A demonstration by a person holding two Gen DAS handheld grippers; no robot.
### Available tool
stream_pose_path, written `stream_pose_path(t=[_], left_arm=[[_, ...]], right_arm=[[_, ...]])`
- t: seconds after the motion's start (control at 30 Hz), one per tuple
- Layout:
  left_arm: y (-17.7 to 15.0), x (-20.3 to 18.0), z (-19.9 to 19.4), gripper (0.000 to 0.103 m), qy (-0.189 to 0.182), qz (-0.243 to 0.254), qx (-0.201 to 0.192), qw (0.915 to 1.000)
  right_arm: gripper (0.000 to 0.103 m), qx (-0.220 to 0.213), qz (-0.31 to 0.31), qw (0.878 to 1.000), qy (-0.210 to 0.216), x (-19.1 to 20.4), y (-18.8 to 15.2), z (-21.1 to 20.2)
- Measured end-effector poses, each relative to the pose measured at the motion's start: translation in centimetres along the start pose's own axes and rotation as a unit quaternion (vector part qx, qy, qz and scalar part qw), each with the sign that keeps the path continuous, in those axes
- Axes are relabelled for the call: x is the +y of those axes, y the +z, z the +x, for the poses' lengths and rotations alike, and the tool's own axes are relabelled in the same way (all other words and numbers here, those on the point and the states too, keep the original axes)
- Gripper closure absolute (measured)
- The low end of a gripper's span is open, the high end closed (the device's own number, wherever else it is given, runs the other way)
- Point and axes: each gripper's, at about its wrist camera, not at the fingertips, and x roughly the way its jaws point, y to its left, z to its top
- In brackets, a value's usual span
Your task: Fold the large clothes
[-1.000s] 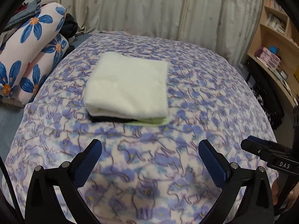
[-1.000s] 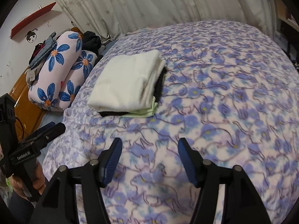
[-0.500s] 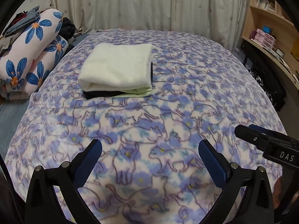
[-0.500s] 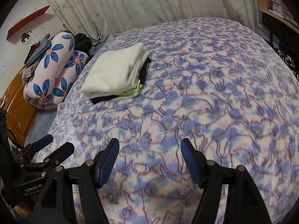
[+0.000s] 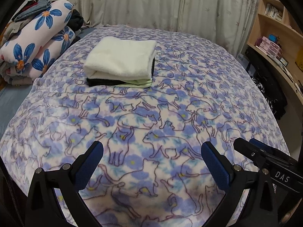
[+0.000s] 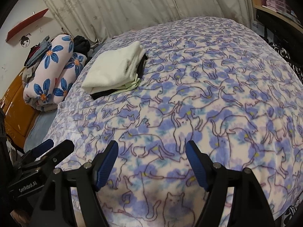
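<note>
A stack of folded clothes point(image 5: 121, 60) lies on the far left part of the cat-print blanket point(image 5: 151, 124): a cream garment on top, a black one and a pale green one under it. It also shows in the right wrist view point(image 6: 115, 70). My left gripper point(image 5: 151, 151) is open and empty, low over the near edge of the blanket, far from the stack. My right gripper point(image 6: 151, 151) is open and empty, also over the near edge. Each gripper shows in the other's view, the right one point(image 5: 265, 158) and the left one point(image 6: 43, 155).
Rolled flowered bedding point(image 5: 37, 43) with loose clothes on top lies left of the bed. Curtains point(image 5: 151, 3) hang behind. Wooden shelves point(image 5: 276, 30) and a dark desk area stand to the right. An orange cabinet point(image 6: 13, 102) stands at the left.
Both grippers have pulled back from the folded stack toward the near edge of the bed. The stack looks smaller and farther away. Both stay open.
</note>
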Motion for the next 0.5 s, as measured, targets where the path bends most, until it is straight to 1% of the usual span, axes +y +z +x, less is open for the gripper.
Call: stream_pose_path(t=[0.17, 0.33, 0.5], left_arm=[[-0.2, 0.2, -0.8, 0.001, -0.009, -0.005, 0.001, 0.9999], [-0.6, -0.4, -1.1, 0.001, -0.013, 0.001, 0.004, 0.9999], [-0.8, -0.7, -1.1, 0.001, -0.011, 0.000, 0.008, 0.9999]], right_arm=[[0.029, 0.002, -0.009, 1.000, 0.006, 0.7, -0.6, -0.7], [0.029, -0.010, -0.030, 1.000, -0.001, 1.6, -0.9, -1.5], [0.029, -0.015, -0.028, 0.999, -0.009, 1.5, -1.0, -1.9]])
